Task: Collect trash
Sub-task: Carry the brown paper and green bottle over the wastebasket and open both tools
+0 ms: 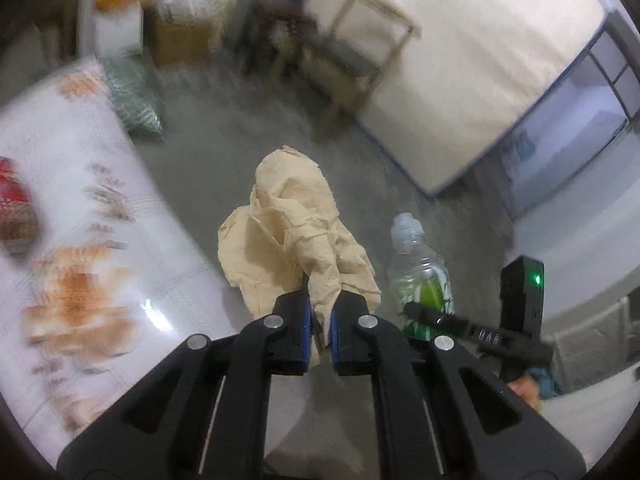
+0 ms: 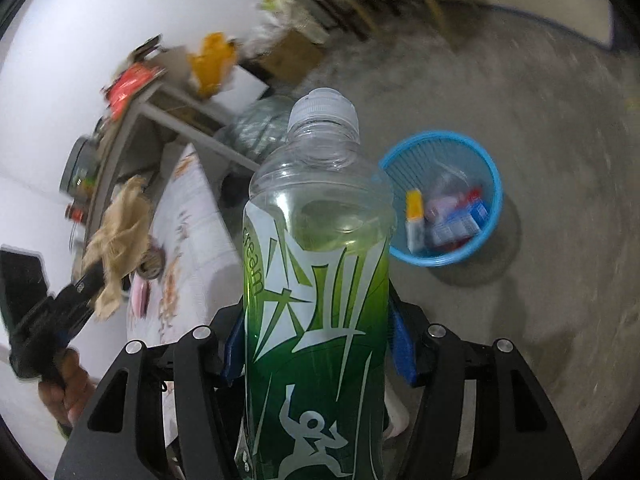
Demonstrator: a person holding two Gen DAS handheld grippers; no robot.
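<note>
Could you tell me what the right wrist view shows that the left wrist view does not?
Only the right wrist view shows the blue basket on the floor, with trash already inside. Only the left wrist view shows the wooden chair and the mattress behind it. Both show the crumpled paper pinched in the left claw, the green-labelled bottle gripped by the right claw, and the floral cloth.

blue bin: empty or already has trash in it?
Already has trash. The blue bin holds several wrappers and small packs, seen through its open top on the floor.
</note>
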